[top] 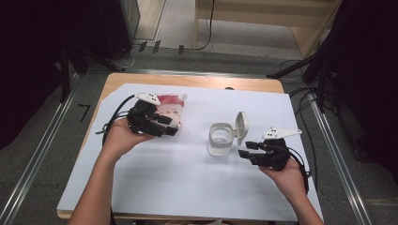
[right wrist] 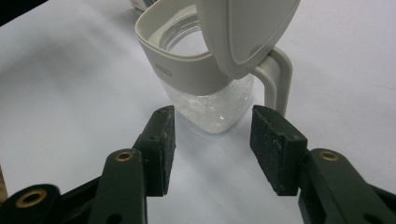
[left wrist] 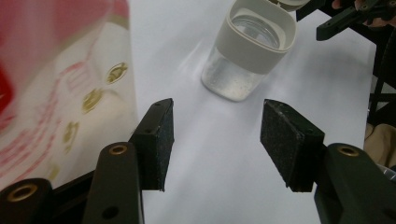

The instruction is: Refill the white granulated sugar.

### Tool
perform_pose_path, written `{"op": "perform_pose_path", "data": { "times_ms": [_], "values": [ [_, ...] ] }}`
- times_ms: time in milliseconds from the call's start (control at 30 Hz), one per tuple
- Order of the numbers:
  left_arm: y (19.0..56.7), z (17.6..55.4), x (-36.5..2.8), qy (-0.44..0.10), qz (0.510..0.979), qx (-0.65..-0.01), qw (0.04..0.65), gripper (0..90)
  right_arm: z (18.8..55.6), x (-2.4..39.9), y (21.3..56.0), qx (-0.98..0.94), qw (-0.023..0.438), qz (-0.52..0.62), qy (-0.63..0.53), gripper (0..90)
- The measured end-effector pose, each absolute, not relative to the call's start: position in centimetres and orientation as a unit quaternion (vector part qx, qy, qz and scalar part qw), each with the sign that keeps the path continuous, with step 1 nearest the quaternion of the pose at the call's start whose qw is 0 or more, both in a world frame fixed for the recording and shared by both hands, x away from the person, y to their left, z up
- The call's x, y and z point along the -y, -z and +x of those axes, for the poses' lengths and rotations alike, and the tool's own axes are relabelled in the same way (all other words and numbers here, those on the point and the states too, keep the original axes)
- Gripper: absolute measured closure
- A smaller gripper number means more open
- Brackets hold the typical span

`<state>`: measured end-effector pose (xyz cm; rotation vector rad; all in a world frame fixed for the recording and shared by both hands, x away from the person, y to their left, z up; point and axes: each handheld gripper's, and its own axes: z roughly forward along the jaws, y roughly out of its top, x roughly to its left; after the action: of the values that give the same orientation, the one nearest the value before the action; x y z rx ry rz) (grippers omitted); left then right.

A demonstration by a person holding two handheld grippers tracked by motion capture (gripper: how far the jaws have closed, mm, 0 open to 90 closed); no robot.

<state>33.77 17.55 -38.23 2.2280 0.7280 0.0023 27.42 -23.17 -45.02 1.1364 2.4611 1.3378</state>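
step: pouch approach | left hand-held gripper spread beside red-and-white pouch, centre-left | right hand-held gripper spread near open-lidded jar | next: pouch to be pinched

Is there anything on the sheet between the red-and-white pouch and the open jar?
No. In the high view the white sheet lies bare between the pouch and the jar. The left gripper view shows the same bare stretch.
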Motion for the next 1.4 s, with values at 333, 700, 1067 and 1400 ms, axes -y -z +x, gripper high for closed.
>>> {"op": "perform_pose_path", "data": {
  "times_ms": [333, 700, 1067, 1400],
  "values": [
    [37.9, 33.8, -20.7, -0.012, 0.865, -0.315, 0.389, 48.0, 27.3, 22.9, 45.1, -0.817, 0.061, 0.372, -0.437, 51.0],
    [37.9, 34.0, -24.8, -0.029, 0.843, -0.365, 0.394, 47.0, 27.3, 23.0, 45.2, -0.818, 0.063, 0.369, -0.436, 51.7],
    [38.4, 35.6, -25.8, -0.036, 0.832, -0.384, 0.399, 41.7, 26.8, 22.0, 45.0, -0.822, 0.058, 0.359, -0.438, 52.1],
    [38.8, 37.4, -23.9, -0.044, 0.835, -0.374, 0.402, 41.1, 26.1, 21.3, 45.2, -0.829, 0.057, 0.351, -0.432, 52.2]
  ]
}}
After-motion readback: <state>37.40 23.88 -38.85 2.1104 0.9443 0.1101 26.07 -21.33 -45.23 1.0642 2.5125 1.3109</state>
